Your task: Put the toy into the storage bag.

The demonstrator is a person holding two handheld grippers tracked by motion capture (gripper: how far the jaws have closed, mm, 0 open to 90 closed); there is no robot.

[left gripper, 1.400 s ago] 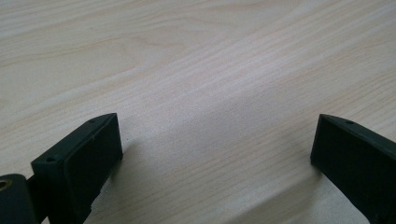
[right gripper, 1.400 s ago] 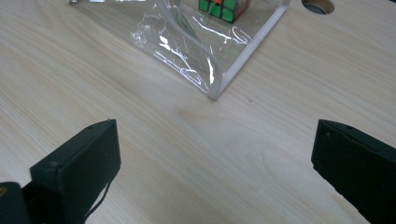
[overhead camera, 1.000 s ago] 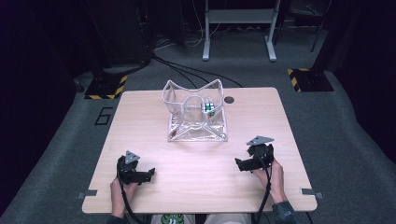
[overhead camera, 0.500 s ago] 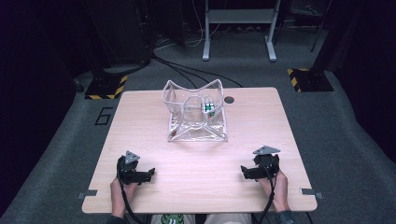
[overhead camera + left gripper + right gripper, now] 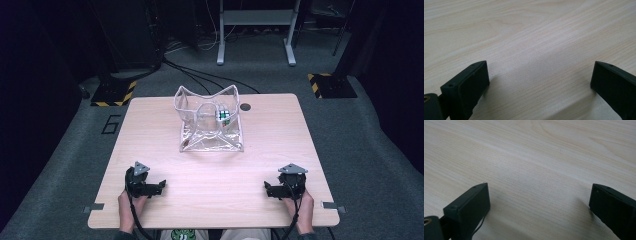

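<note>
A pale wooden table [image 5: 150, 130] stands on grey carpet; far-centre sits a clear pouch [image 5: 210, 122] holding a puzzle cube [image 5: 223, 116]; the left gripper [image 5: 159, 186] and right gripper [image 5: 267, 189] rest near (apparently idle). In the left gripper view the jaws stand wide apart over bare wood; likewise in the right gripper view; the next move is probably a reach to the pouch.

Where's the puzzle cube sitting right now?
In the high view, the puzzle cube sits inside the clear plastic bag at the far middle of the table, toward the bag's right rear, near the round table hole.
</note>
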